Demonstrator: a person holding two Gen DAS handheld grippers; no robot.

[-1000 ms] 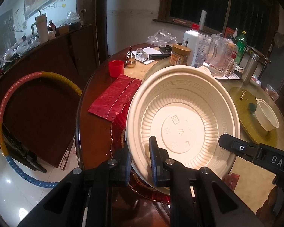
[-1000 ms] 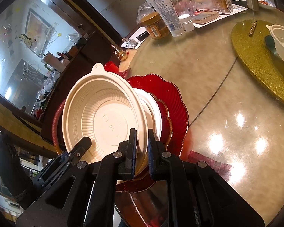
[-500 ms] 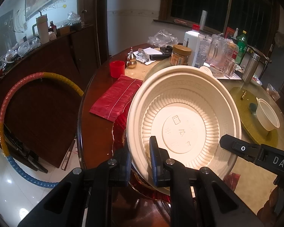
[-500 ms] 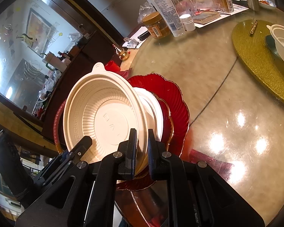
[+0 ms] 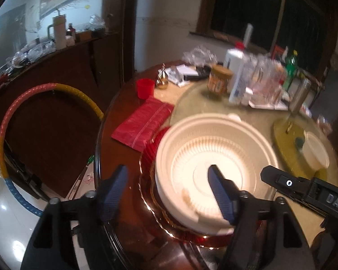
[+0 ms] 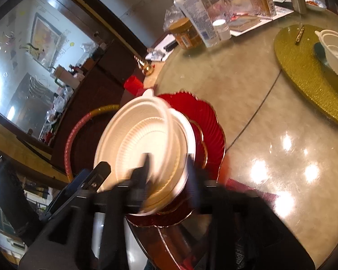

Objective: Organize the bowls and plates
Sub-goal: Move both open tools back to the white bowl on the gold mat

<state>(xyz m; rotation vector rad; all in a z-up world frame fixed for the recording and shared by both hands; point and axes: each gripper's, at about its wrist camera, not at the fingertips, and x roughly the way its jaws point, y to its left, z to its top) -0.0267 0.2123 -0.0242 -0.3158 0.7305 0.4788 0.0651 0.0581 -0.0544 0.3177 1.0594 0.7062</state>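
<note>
A large cream ribbed bowl (image 5: 216, 157) rests on a white plate and a red scalloped plate (image 5: 151, 155) at the table's near edge. My left gripper (image 5: 166, 193) is open, its jaws wide on either side of the bowl's near rim, not touching it. In the right wrist view the bowl (image 6: 142, 139) sits on the white plate (image 6: 187, 135) and red plate (image 6: 205, 117). My right gripper (image 6: 169, 175) is open and blurred, its jaws on either side of the stack's near rim. A smaller white bowl (image 6: 335, 54) sits on a gold mat (image 6: 304, 72).
A red cloth (image 5: 144, 123) and red cup (image 5: 145, 87) lie left of the stack. Bottles, a jar (image 5: 218, 82) and a jug crowd the table's far side. A hoop (image 5: 15, 121) leans on the cabinet to the left. The table edge runs just below the stack.
Both grippers have opened and let go of the cream bowl's rim. The bowl has dropped from tilted up to lying on the plate stack.
</note>
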